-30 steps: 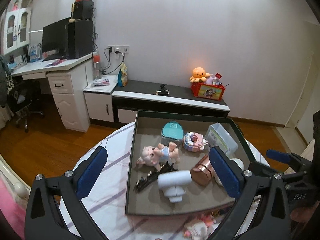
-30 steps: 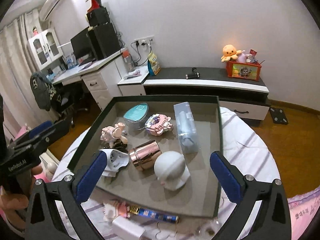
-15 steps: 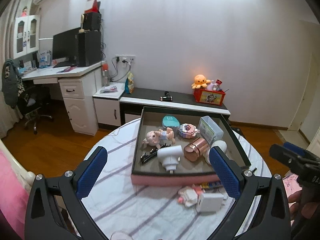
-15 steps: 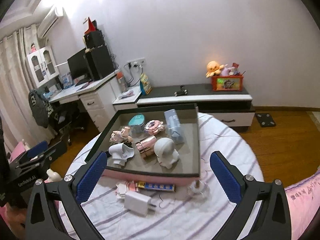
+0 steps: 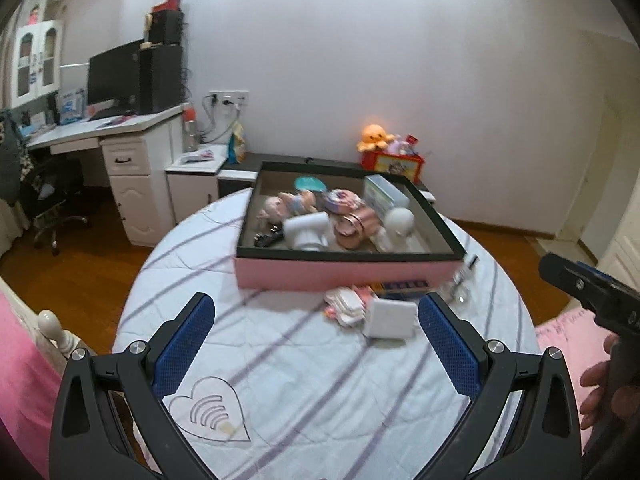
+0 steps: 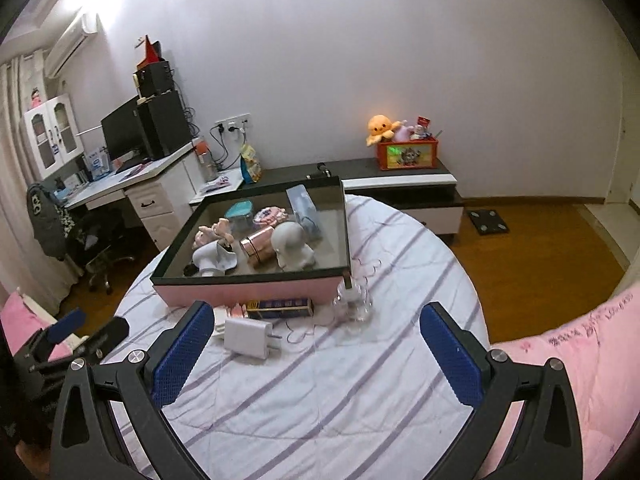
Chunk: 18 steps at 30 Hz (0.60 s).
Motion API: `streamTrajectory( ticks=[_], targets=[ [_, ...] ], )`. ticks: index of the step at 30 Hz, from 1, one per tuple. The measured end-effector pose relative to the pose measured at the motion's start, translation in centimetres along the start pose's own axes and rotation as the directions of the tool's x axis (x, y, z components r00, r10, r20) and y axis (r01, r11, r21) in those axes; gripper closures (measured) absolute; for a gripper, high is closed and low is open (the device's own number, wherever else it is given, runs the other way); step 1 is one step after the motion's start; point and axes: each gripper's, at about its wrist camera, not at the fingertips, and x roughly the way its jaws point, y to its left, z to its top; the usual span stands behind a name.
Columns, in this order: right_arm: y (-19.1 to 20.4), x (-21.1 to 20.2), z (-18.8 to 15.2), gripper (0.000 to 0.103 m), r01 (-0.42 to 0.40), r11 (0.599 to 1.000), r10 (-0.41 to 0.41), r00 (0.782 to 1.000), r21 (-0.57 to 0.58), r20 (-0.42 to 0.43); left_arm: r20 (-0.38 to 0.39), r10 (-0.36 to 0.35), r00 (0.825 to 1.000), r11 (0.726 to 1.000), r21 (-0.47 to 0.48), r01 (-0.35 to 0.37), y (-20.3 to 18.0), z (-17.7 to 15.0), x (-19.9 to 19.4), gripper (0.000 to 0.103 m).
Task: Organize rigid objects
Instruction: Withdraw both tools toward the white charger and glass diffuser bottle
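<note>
We hold both tongs above the round bench (image 6: 360,380), striped cloth on it. Left tongs (image 5: 316,344) are spread wide and hold nothing; right tongs (image 6: 314,350) are likewise wide open and empty. The pink box (image 6: 248,290) with a dark rim sits at the far side of the bench. Inside it we see a doll (image 6: 212,234), a teal case (image 6: 239,212), a copper cup (image 6: 258,246) on its side, a white round figure (image 6: 290,242), a white dryer-like piece (image 6: 210,258) and a clear case (image 6: 304,208), packed close together. Loose on the cloth just in front of the box: a white charger (image 6: 250,338), a blue packet (image 6: 280,306) touching the box wall, a small pink-white item (image 5: 348,300) beside the charger, and a clear bottle (image 6: 352,300) near the box's right corner. In the left view the right tongs show at the right edge with a hand (image 5: 604,384) on the grip.
</note>
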Motion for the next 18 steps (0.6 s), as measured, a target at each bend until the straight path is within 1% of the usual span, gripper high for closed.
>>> streamTrajectory(
  ticks=[4,8,11,15,18],
  targets=[
    [-0.2,-0.2,-0.4,0.000,0.006,1.000,-0.006,1.000,0.009,-0.002,-0.006,-0.011,1.000,1.000,0.012,0.012,-0.5,-0.3,0.0,0.000],
    [-0.5,0.0,-0.2,0.000,-0.003,1.000,0.003,1.000,-0.009,-0.007,-0.005,0.007,1.000,1.000,-0.004,-0.007,-1.0,-0.4,0.2,0.000],
    [-1.0,0.9,0.1,0.000,-0.033,0.999,0.033,0.999,-0.013,-0.018,0.002,0.042,0.999,0.999,-0.012,-0.042,-1.7,-0.6,0.4,0.000],
    [-1.7,2.4,0.5,0.000,-0.091,0.995,0.089,0.995,-0.034,-0.040,-0.009,0.096,0.995,0.995,-0.035,-0.096,-2.6,-0.8,1.0,0.000],
    [-2.3,3.5,0.7,0.000,-0.136,0.990,0.135,0.990,-0.025,-0.043,-0.016,0.152,0.988,0.988,-0.006,-0.152,-3.6,-0.7,1.4,0.000]
  ],
)
